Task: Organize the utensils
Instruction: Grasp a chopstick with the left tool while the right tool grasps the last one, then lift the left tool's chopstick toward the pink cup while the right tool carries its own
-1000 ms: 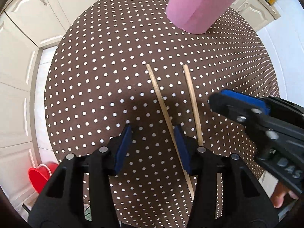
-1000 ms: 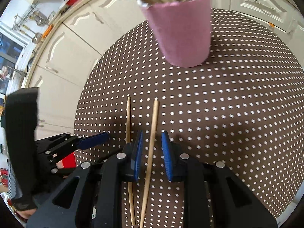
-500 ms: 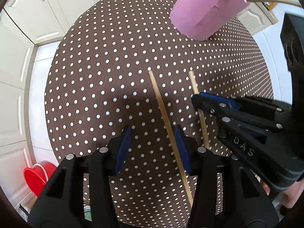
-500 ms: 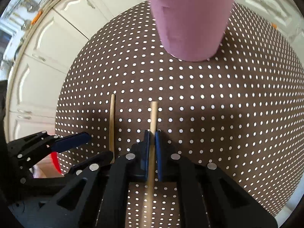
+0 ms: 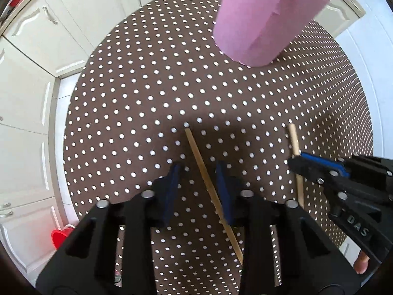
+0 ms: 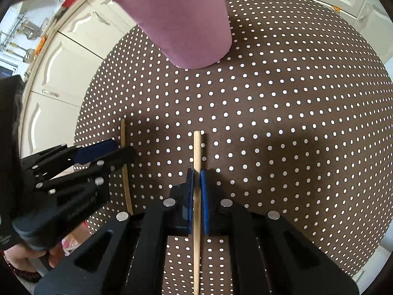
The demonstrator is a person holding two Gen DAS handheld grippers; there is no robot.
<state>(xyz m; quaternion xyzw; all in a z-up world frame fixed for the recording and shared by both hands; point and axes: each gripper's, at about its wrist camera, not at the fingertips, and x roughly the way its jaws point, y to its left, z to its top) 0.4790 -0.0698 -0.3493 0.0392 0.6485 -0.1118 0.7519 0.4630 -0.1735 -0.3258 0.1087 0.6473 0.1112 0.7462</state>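
Observation:
Two wooden chopsticks lie on the brown polka-dot table [image 5: 147, 93]. My left gripper [image 5: 197, 172] is open, its blue pads on either side of the left chopstick [image 5: 203, 172], which rests on the cloth. My right gripper [image 6: 196, 174] is shut on the right chopstick [image 6: 197, 152], which also shows in the left wrist view [image 5: 294, 145]. A pink cup [image 5: 265, 22] holding several chopsticks stands at the far side, also in the right wrist view [image 6: 186, 22]. The left gripper and left chopstick [image 6: 124, 137] show at the left of the right wrist view.
White kitchen cabinets [image 5: 49, 49] surround the round table. A red container [image 5: 61, 236] sits on the floor at lower left. The table edge [image 6: 368, 253] runs close on the right.
My left gripper has moved forward so its open pads now straddle the left chopstick. My right gripper has closed on the right chopstick and holds it.

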